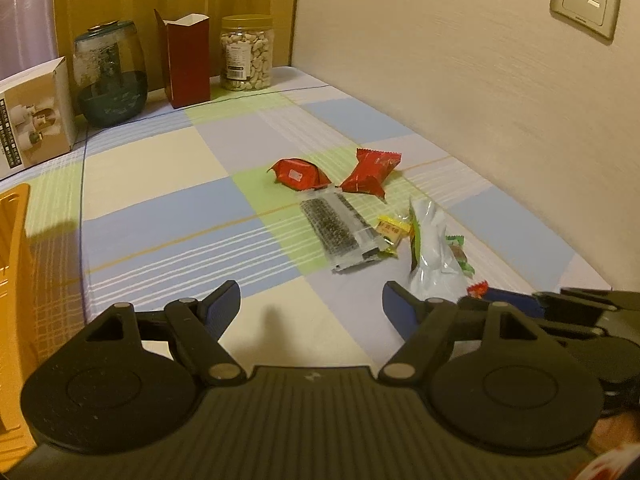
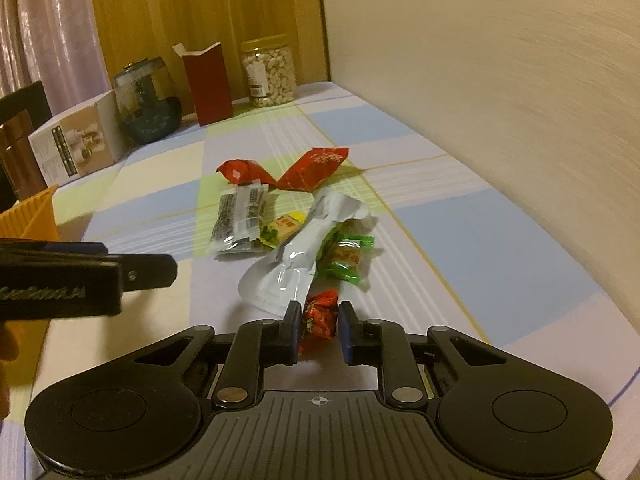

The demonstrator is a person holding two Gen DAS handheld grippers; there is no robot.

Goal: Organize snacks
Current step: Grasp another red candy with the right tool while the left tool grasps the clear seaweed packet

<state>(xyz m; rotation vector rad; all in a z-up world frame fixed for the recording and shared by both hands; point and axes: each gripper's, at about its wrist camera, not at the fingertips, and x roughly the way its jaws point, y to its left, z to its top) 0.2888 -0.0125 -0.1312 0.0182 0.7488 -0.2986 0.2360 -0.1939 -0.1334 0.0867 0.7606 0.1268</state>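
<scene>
My right claw point(image 2: 319, 322) pinches a small red candy point(image 2: 319, 317) on the checked tablecloth point(image 2: 460, 240). Just beyond it lie a silver pouch point(image 2: 298, 254) and a green-wrapped snack point(image 2: 347, 258). My other claw point(image 2: 136, 270) reaches in from the left.

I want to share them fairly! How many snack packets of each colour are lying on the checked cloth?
Red: 3, a folded packet, a flat packet and a small candy that the right claw grips
Clear with dark filling: 1
Yellow: 1
Silver-white: 1
Green: 1
Total: 7
</scene>
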